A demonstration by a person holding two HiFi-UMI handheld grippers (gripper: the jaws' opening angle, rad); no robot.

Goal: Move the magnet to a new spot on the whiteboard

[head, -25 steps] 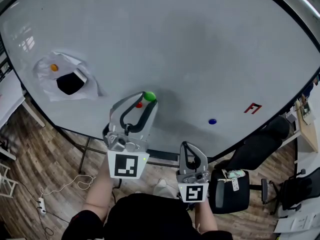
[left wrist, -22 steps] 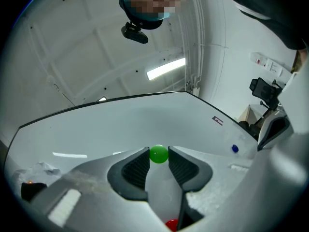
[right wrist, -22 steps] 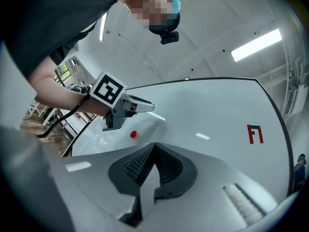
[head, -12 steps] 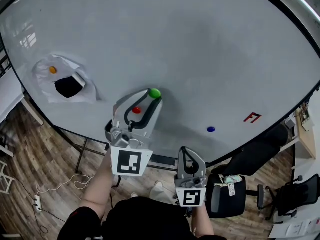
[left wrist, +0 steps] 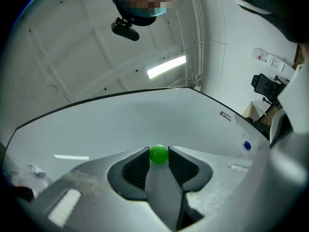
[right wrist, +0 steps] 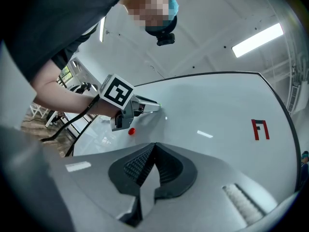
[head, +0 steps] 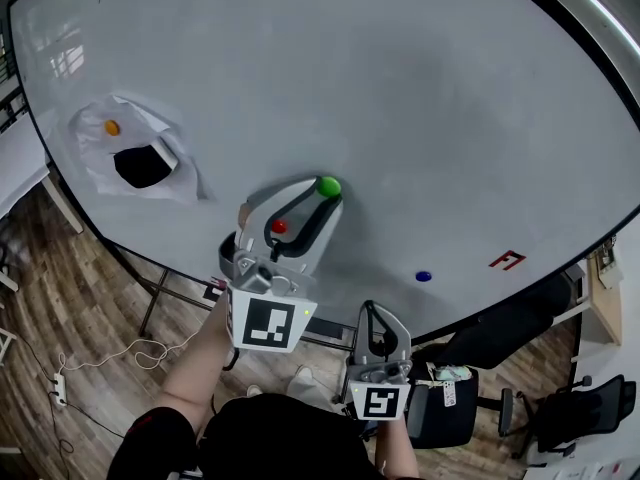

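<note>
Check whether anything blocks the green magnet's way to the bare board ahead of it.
Nothing visible does. The left gripper is clamped on the green magnet, and the whiteboard beyond it is bare. The red magnet sits back beneath the gripper, and the blue magnet lies off to the right.

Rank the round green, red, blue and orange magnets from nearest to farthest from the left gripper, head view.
1. Round green magnet: between the left gripper's jaws.
2. Round red magnet: just lower left.
3. Round blue magnet: lower right.
4. Round orange magnet: far left.
</note>
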